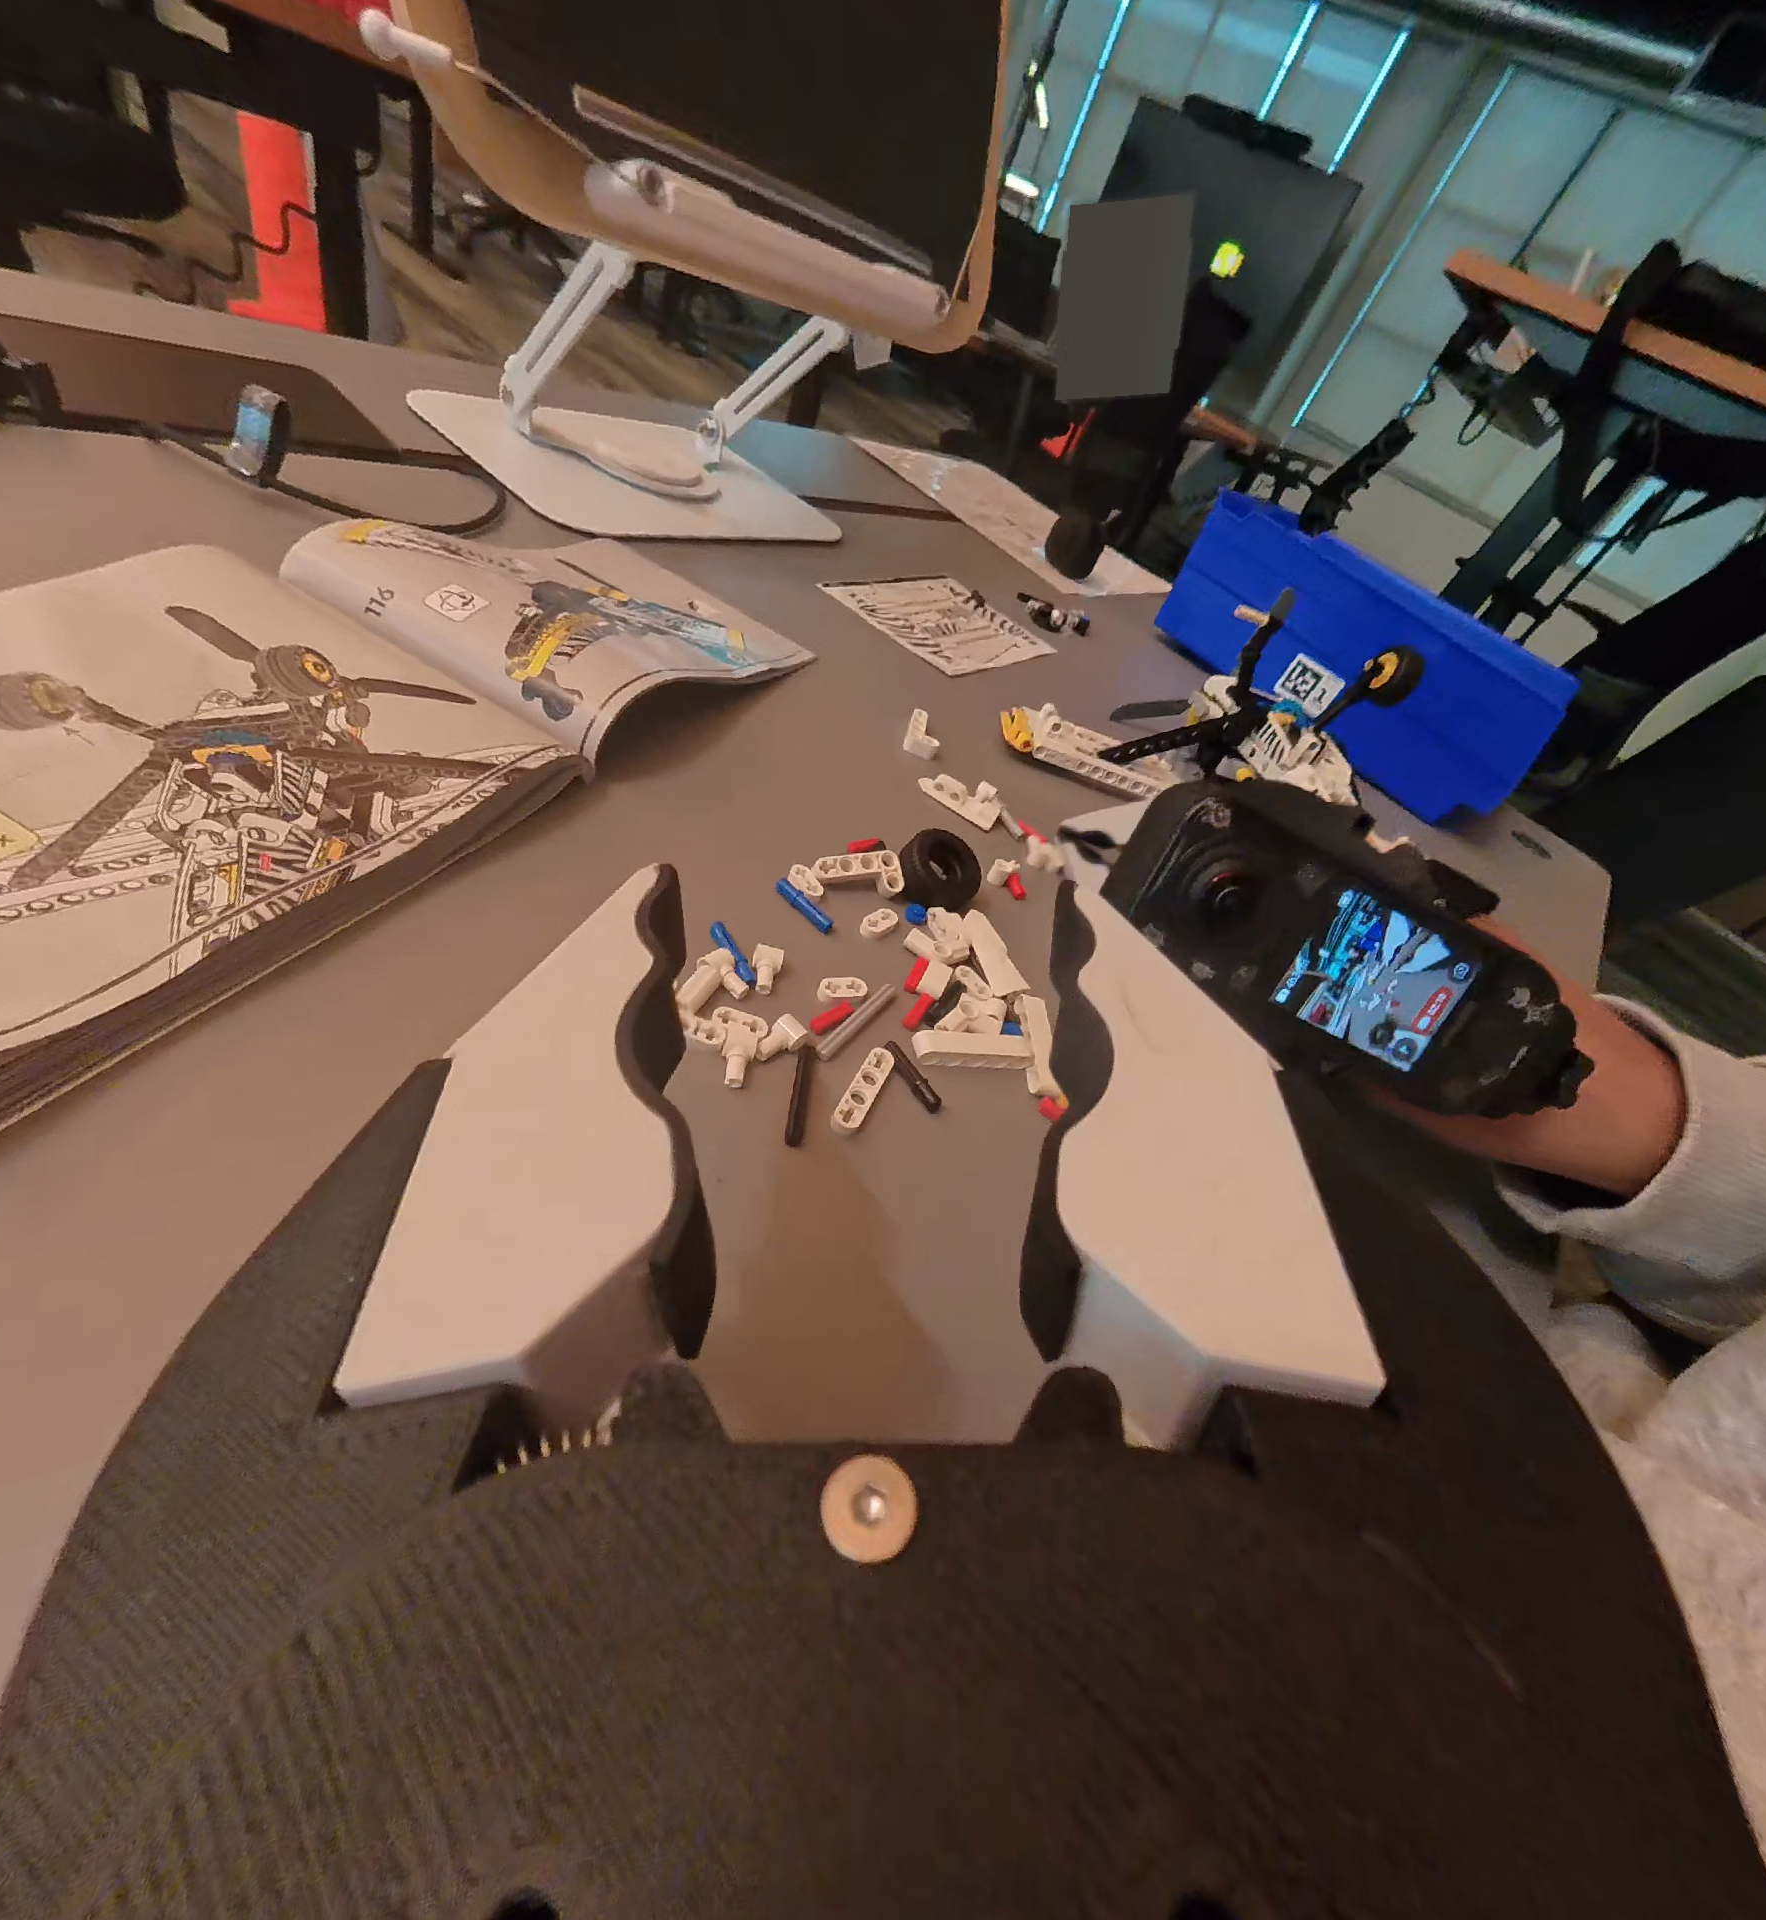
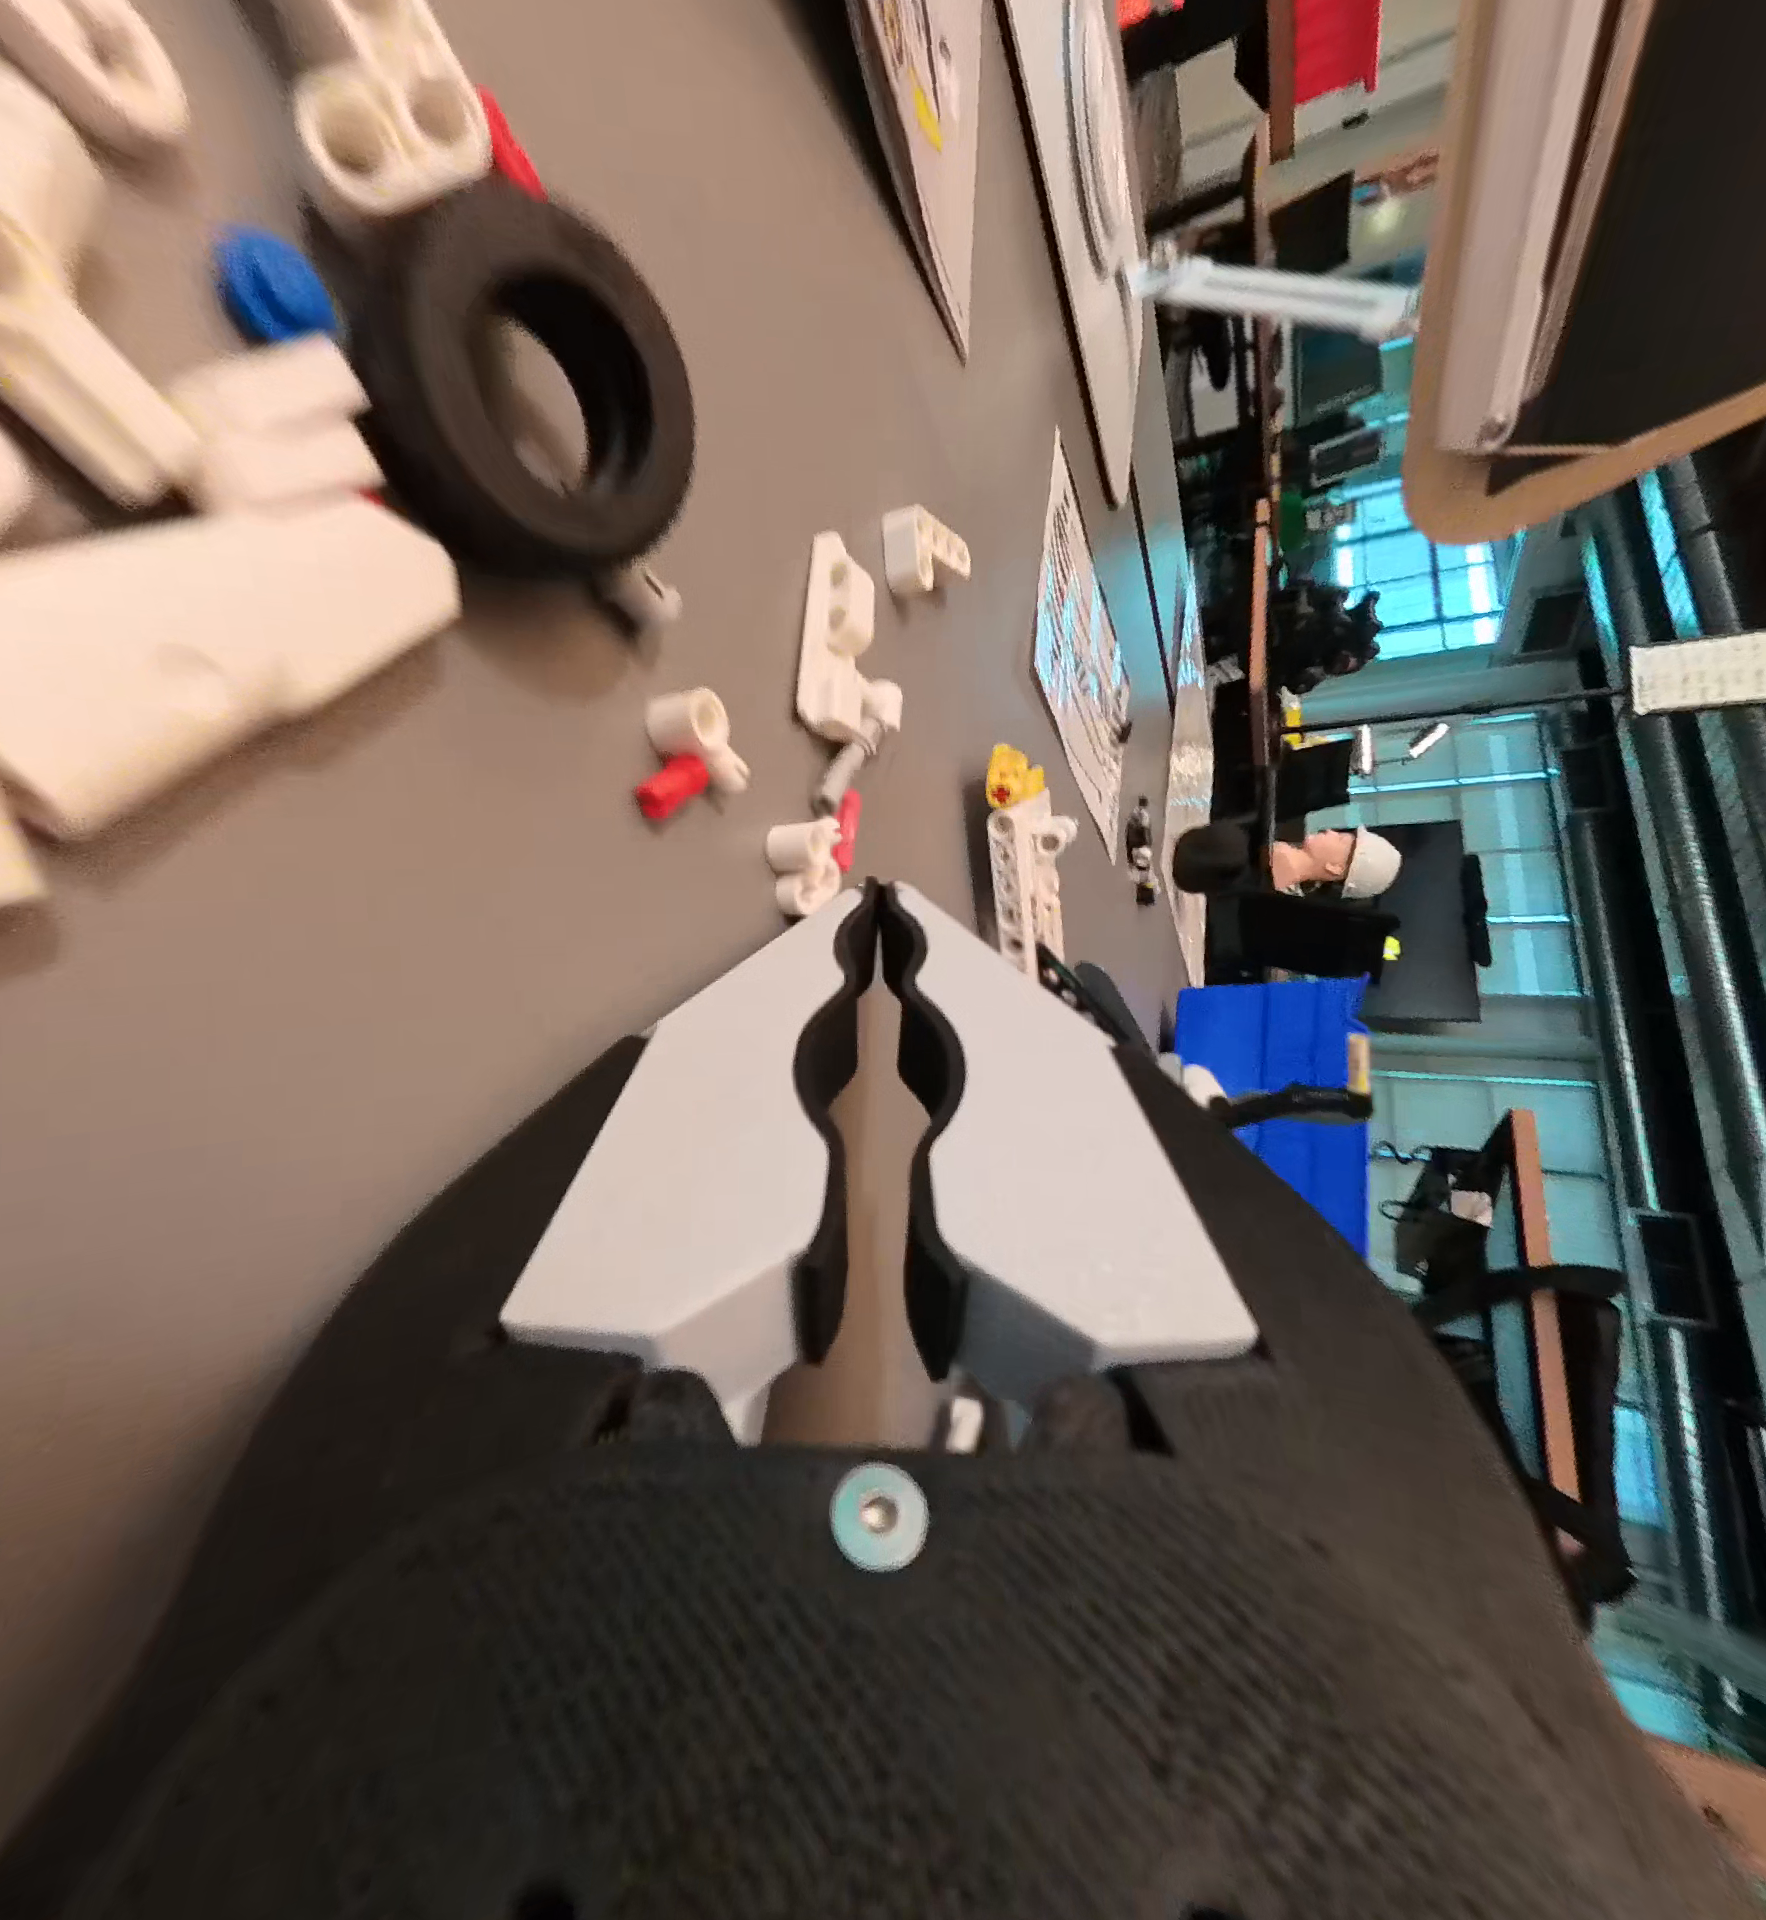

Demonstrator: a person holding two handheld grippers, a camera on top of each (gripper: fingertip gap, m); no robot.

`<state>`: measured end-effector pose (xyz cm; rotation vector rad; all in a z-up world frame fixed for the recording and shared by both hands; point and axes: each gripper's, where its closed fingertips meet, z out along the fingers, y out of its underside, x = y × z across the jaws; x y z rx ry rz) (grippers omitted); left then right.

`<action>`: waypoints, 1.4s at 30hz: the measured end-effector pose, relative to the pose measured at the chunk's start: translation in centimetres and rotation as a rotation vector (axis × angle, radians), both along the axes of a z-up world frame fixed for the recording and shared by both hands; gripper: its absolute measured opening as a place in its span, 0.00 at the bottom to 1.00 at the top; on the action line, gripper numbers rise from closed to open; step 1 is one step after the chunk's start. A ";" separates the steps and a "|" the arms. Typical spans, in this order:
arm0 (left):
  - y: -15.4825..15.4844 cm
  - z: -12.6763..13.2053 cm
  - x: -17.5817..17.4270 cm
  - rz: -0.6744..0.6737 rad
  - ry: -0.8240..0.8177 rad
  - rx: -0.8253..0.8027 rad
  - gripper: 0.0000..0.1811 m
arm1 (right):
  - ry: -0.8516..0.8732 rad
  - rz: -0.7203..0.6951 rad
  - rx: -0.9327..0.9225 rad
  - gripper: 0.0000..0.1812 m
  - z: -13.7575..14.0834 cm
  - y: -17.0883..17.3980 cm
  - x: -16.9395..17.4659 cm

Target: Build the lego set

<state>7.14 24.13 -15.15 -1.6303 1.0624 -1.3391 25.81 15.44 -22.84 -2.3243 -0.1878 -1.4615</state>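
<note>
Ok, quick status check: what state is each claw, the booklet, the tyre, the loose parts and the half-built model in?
Left claw: open, empty, above the loose parts.
Right claw: shut, tips together, nothing visible between them.
Instruction booklet: lying open on the table.
Black tyre: loose, no rim inside.
Loose parts: scattered, unassembled.
Partly built model: unfinished, beside the blue bin.

The bench (image 1: 183, 1195) was a flat grey surface. An open instruction booklet (image 1: 235, 748) lay on its left part, and a white laptop stand (image 1: 630, 468) stood behind it. A scatter of small loose pieces (image 1: 889, 997) in white, red, blue and black lay mid-bench, a black tyre (image 1: 939, 864) at its far edge. A sticker sheet (image 1: 936, 621) lay farther back. A partly built model (image 1: 1243, 727) rested just before a blue bin (image 1: 1378, 644) at the right.
</note>
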 end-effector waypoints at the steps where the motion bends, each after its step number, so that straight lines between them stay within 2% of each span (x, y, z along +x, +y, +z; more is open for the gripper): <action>1: 0.1 0.2 -0.1 0.001 -0.017 -0.010 0.39 | 0.014 0.017 0.012 0.00 0.0 0.5 -0.4; 6: 0.6 0.4 -0.3 0.000 -0.053 -0.059 0.39 | 0.034 0.148 0.069 0.00 0.3 2.9 -3.3; 9: 0.4 0.5 -0.3 -0.002 -0.057 -0.038 0.39 | 0.066 0.196 0.120 0.09 1.0 3.0 -4.7; 11: 0.5 0.6 -0.3 0.002 -0.059 -0.021 0.39 | 0.091 0.212 0.168 0.12 1.9 1.9 -4.9; 17: 0.8 0.5 0.2 0.023 -0.051 -0.029 0.41 | 0.255 0.199 0.396 0.12 5.9 -4.0 -3.1; 19: -0.1 0.4 1.3 0.001 -0.020 -0.013 0.42 | 0.283 0.211 0.479 0.11 7.1 -5.2 -3.1; 22: -3.3 -0.1 4.4 -0.087 0.063 0.047 0.44 | 0.353 0.220 0.550 0.12 7.1 -5.9 -3.5; 25: -6.1 -1.3 8.0 -0.162 0.223 0.225 0.43 | 0.399 0.258 0.612 0.12 7.5 -6.0 -4.1; 28: -6.2 -2.3 12.0 -0.183 0.391 0.460 0.33 | 0.482 0.274 0.638 0.11 6.9 -6.2 -4.7; 30: -5.7 -2.3 15.4 -0.216 0.440 0.524 0.26 | 0.532 0.285 0.645 0.11 6.5 -6.5 -5.2; 33: -4.7 -3.7 20.1 -0.320 0.566 0.468 0.23 | 0.530 0.318 0.677 0.11 7.4 -6.8 -5.6; 36: -3.3 -7.2 22.7 -0.389 0.784 0.317 0.23 | 0.483 0.345 0.711 0.11 9.1 -7.1 -5.5; 38: -3.1 -8.6 23.6 -0.400 0.846 0.219 0.21 | 0.487 0.349 0.733 0.11 9.5 -7.3 -5.5; 40: -2.6 -8.6 23.8 -0.391 0.843 0.243 0.04 | 0.497 0.345 0.744 0.11 9.5 -7.5 -5.3; 42: -2.4 -8.6 22.8 -0.404 0.867 0.268 0.04 | 0.497 0.337 0.747 0.11 9.4 -7.7 -5.0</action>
